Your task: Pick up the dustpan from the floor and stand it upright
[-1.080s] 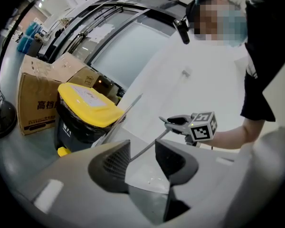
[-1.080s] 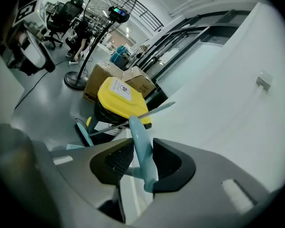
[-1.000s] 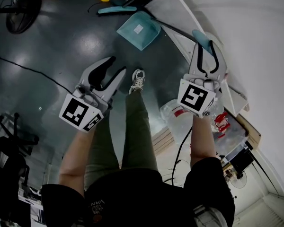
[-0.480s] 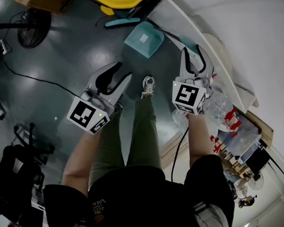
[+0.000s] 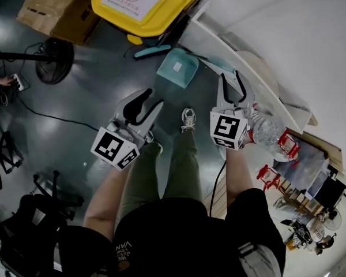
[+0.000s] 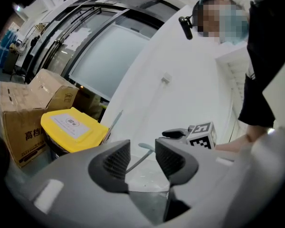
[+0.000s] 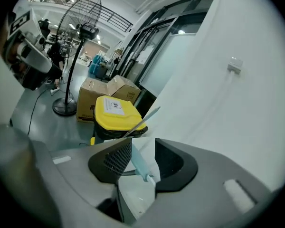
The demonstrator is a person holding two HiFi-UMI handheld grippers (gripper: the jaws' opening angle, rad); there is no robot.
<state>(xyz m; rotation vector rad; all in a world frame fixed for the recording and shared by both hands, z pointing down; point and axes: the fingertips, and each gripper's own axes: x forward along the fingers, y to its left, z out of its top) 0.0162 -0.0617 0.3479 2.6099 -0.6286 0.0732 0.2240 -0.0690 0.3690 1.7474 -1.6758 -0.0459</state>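
Both tongs gape — left gripper [image 5: 150, 97] empty, right gripper [image 5: 233, 83] loosely astride the teal handle [image 7: 135, 158], not pinching — and the dustpan [image 5: 177, 68] rests on the floor [image 5: 92, 97] by the far wall [image 5: 288, 33]; light, stiff, slick plastic by its look, best gripped high on that handle.

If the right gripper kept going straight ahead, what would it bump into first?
Probably the dustpan's teal handle, seen in the gap between the open jaws of the right gripper; depth is unclear, and the white wall lies behind.
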